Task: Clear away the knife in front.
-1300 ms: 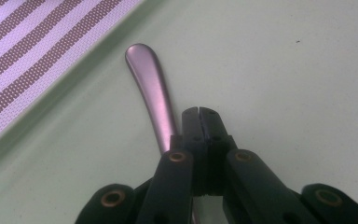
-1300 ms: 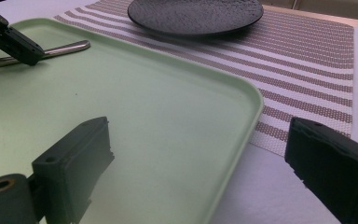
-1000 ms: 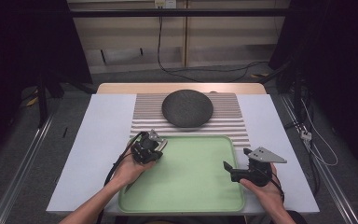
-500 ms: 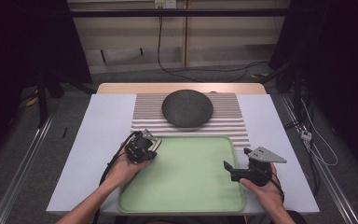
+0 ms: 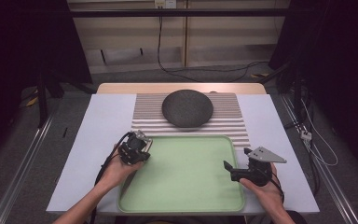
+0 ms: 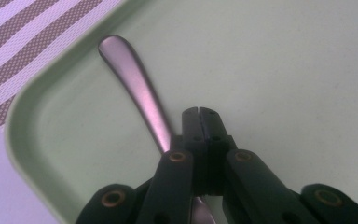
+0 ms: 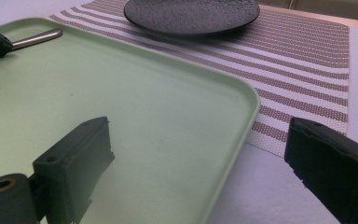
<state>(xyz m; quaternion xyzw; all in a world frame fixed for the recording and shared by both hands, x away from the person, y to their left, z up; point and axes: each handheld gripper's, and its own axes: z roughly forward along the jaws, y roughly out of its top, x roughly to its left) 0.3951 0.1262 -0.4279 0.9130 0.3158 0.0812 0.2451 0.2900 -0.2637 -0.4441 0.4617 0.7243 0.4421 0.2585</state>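
1. Black jaws of the left gripper [image 6: 199, 116] stand pressed together above the near-left corner of the green tray [image 6: 307, 70]. A metal utensil handle [image 6: 137, 88] runs beside and under them. I cannot tell whether they actually pinch it, since its lower part disappears beneath the linkage.
2. Steel and slim, the handle lies on the tray floor, its rounded end pointing toward the tray's rim and the striped placemat [image 6: 23, 51].
3. To do this step well, I judge the jaws should seat squarely across the handle, not alongside it, before any lift; a thin, smooth handle could slip or pivot.
4. Lifting should be straight up and level, clearing the tray's raised rim before travelling.
5. Right gripper [image 7: 200, 163] has its jaws spread wide and holds nothing, hovering over the tray's right edge [image 7: 242, 116].
6. Beyond, the dark plate [image 5: 187, 108] sits on the placemat, well apart from both grippers.
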